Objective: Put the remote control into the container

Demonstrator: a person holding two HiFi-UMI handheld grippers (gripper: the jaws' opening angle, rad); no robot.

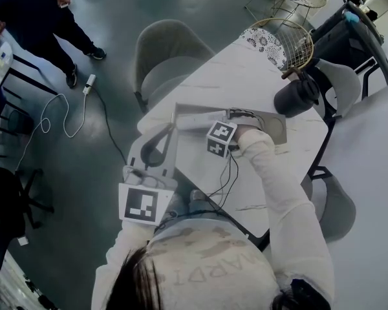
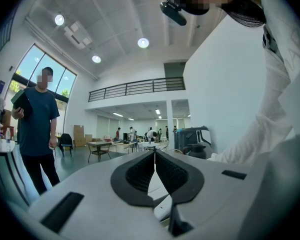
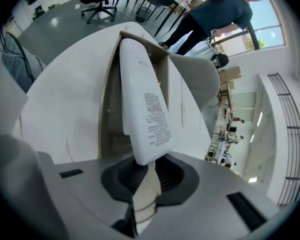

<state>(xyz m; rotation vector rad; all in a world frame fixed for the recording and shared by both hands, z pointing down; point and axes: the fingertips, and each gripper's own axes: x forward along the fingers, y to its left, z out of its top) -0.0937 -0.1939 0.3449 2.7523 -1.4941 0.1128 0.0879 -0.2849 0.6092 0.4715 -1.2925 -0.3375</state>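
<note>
My right gripper (image 1: 216, 123) is shut on one end of a white remote control (image 1: 197, 119) and holds it over a shallow grey container (image 1: 271, 126) on the white table. In the right gripper view the remote (image 3: 142, 104) points away from the jaws with its printed back up. It slants down over the open box (image 3: 107, 99), and my right gripper (image 3: 142, 171) pinches its near end. My left gripper (image 1: 169, 129) hovers at the table's left edge beside the container. Its pads meet in the left gripper view, so my left gripper (image 2: 154, 166) is shut with nothing in it.
A black jug (image 1: 296, 95), a wire basket (image 1: 291, 41) and a lace mat (image 1: 265, 42) stand at the table's far end. Grey chairs (image 1: 165, 57) flank the table. A person (image 1: 45, 18) stands on the floor at upper left, near a loose cable (image 1: 58, 118).
</note>
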